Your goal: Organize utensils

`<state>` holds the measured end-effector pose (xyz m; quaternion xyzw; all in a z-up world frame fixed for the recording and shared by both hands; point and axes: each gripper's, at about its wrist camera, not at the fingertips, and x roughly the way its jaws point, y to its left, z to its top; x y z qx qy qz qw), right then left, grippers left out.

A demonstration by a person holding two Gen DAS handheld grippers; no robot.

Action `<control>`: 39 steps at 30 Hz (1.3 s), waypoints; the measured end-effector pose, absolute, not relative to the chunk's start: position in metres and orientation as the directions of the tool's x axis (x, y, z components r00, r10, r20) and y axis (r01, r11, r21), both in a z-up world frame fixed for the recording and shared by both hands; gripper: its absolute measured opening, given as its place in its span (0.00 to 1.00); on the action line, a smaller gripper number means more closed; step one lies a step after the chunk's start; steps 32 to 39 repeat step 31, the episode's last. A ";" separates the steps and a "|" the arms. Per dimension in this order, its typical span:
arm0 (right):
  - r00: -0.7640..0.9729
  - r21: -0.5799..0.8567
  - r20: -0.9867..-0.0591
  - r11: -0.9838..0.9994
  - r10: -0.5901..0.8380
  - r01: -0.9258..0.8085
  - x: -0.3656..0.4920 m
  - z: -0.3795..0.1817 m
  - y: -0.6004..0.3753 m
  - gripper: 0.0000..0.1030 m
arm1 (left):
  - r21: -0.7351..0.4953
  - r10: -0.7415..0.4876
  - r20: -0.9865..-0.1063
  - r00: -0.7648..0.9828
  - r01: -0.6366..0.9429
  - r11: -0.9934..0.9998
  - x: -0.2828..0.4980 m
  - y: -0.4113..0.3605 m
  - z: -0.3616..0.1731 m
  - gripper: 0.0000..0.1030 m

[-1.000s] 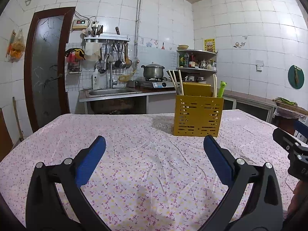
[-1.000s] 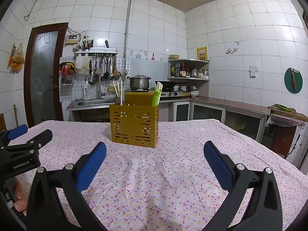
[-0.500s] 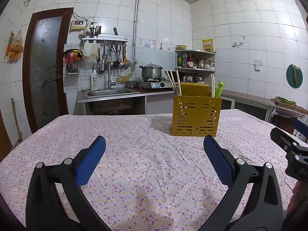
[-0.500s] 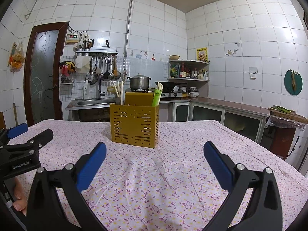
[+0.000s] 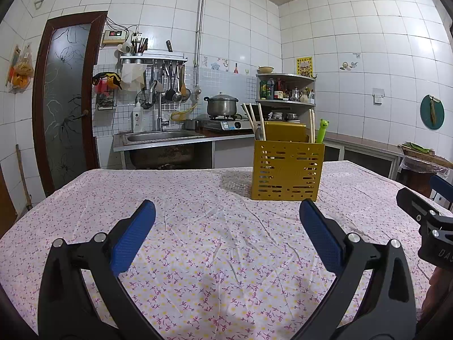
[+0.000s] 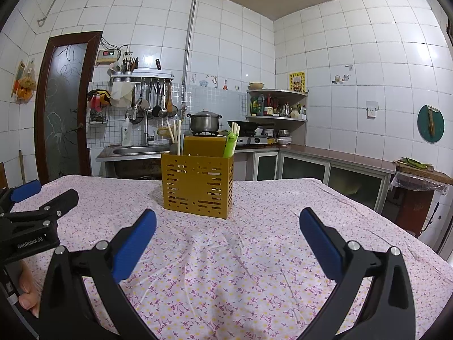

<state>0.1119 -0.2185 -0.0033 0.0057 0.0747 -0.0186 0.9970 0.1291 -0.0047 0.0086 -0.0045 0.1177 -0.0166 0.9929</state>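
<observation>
While table (image 5: 198, 226) under pink floral cloth fills lower frame, yellow slotted plastic utensil holder (image 5: 287, 170) stands upright right of centre, holding pale chopsticks (image 5: 262, 124), green frog-topped utensil (image 5: 322, 131). Left gripper (image 5: 226, 226) low centre: blue-padded fingers (image 5: 133, 238) wide apart, empty. Right gripper (image 6: 226, 226): fingers (image 6: 134, 243) likewise apart, empty.

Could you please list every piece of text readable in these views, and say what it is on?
"GenRobot.AI": black body of the left gripper, seen in the right wrist view.
"DAS", cut off: black body of the right gripper.
Yellow wall poster and red wall display: too small to read.
</observation>
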 end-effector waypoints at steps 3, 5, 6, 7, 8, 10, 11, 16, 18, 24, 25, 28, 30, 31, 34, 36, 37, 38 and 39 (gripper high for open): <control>0.988 0.008 -0.150 0.999 -0.037 0.038 0.112 -0.003 -0.219 0.96 | -0.011 -0.034 -0.233 0.972 0.033 0.999 0.129 -0.005 0.009 0.95; 0.988 0.009 -0.149 0.999 -0.037 0.038 0.112 -0.004 -0.220 0.96 | -0.010 -0.036 -0.232 0.972 0.035 0.999 0.128 -0.006 0.009 0.95; 0.988 0.009 -0.149 0.999 -0.037 0.038 0.112 -0.003 -0.219 0.96 | -0.010 -0.037 -0.231 0.972 0.036 0.999 0.128 -0.006 0.009 0.95; 0.988 0.008 -0.149 0.999 -0.037 0.039 0.112 -0.003 -0.219 0.96 | -0.010 -0.038 -0.231 0.972 0.037 0.999 0.128 -0.007 0.009 0.95; 0.988 0.008 -0.149 0.999 -0.037 0.039 0.112 -0.003 -0.219 0.96 | -0.011 -0.038 -0.232 0.972 0.037 0.999 0.128 -0.006 0.009 0.95; 0.988 0.007 -0.149 0.999 -0.037 0.038 0.112 -0.003 -0.219 0.96 | -0.011 -0.038 -0.233 0.972 0.037 0.999 0.128 -0.007 0.009 0.95; 0.988 0.006 -0.149 0.999 -0.037 0.038 0.112 -0.004 -0.220 0.96 | -0.011 -0.039 -0.232 0.972 0.037 0.999 0.127 -0.007 0.009 0.95; 0.988 0.006 -0.150 0.999 -0.037 0.039 0.112 -0.003 -0.220 0.96 | -0.009 -0.041 -0.228 0.973 0.040 0.999 0.127 -0.008 0.009 0.95; 0.988 0.006 -0.150 0.999 -0.037 0.039 0.113 -0.003 -0.219 0.96 | -0.009 -0.042 -0.229 0.973 0.041 0.999 0.127 -0.008 0.008 0.95; 0.988 0.005 -0.151 0.999 -0.038 0.039 0.113 -0.004 -0.221 0.96 | -0.023 -0.061 -0.244 0.968 0.057 0.998 0.127 -0.010 0.007 0.95; 0.988 0.004 -0.151 0.999 -0.038 0.039 0.113 -0.004 -0.220 0.96 | -0.024 -0.066 -0.244 0.967 0.062 0.998 0.127 -0.009 0.007 0.95; 0.988 0.004 -0.151 0.999 -0.038 0.039 0.113 -0.004 -0.221 0.96 | -0.015 -0.070 -0.246 0.967 0.068 0.998 0.128 -0.011 0.008 0.95; 0.988 0.004 -0.151 0.999 -0.038 0.039 0.113 -0.004 -0.220 0.96 | -0.017 -0.069 -0.247 0.967 0.067 0.998 0.127 -0.012 0.008 0.95; 0.988 0.004 -0.152 0.999 -0.038 0.040 0.113 -0.004 -0.221 0.96 | -0.018 -0.069 -0.247 0.967 0.067 0.998 0.128 -0.011 0.008 0.95; 0.988 0.004 -0.152 0.999 -0.038 0.040 0.113 -0.004 -0.221 0.96 | -0.018 -0.069 -0.247 0.967 0.067 0.998 0.128 -0.011 0.008 0.95; 0.988 0.004 -0.152 0.999 -0.038 0.040 0.113 -0.004 -0.221 0.96 | -0.018 -0.069 -0.247 0.967 0.067 0.998 0.128 -0.011 0.008 0.95; 0.988 0.004 -0.152 0.999 -0.038 0.040 0.113 -0.004 -0.221 0.96 | -0.018 -0.069 -0.247 0.967 0.067 0.998 0.128 -0.011 0.008 0.95; 0.988 0.004 -0.152 0.999 -0.038 0.040 0.113 -0.004 -0.221 0.96 | -0.018 -0.069 -0.247 0.967 0.067 0.998 0.128 -0.011 0.008 0.95; 0.988 0.004 -0.152 0.999 -0.038 0.040 0.113 -0.004 -0.221 0.96 | -0.018 -0.069 -0.247 0.967 0.067 0.998 0.128 -0.011 0.008 0.95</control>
